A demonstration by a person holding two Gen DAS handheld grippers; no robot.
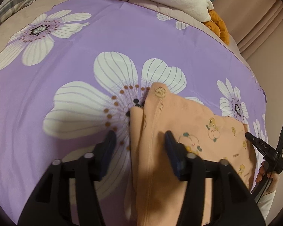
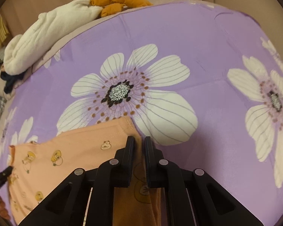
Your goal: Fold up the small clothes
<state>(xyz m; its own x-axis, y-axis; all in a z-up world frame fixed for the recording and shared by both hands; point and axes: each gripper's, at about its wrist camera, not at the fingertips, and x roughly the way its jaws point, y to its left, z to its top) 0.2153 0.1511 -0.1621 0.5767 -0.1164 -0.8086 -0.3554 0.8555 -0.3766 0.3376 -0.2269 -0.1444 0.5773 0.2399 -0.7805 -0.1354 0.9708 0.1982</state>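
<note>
A peach garment (image 1: 194, 124) printed with small cartoon ducks lies on the purple floral sheet (image 1: 103, 37). My left gripper (image 1: 139, 139) is open over the garment's left folded edge. One finger is above the sheet, the other above the cloth, and the pads do not press on it. In the right wrist view my right gripper (image 2: 139, 143) is shut on a corner of the peach garment (image 2: 75, 150), with fabric pinched between the jaws and hanging below them. The right gripper (image 1: 249, 135) also shows at the garment's right edge in the left wrist view.
A cream padded garment (image 2: 47, 35) and an orange one (image 2: 118, 1) are piled at the sheet's far edge. Dark clothing (image 2: 9, 81) and plaid fabric (image 1: 15, 1) lie beside them. A person's hand (image 1: 264, 171) grips the right tool. A pink wall (image 1: 264, 28) rises behind.
</note>
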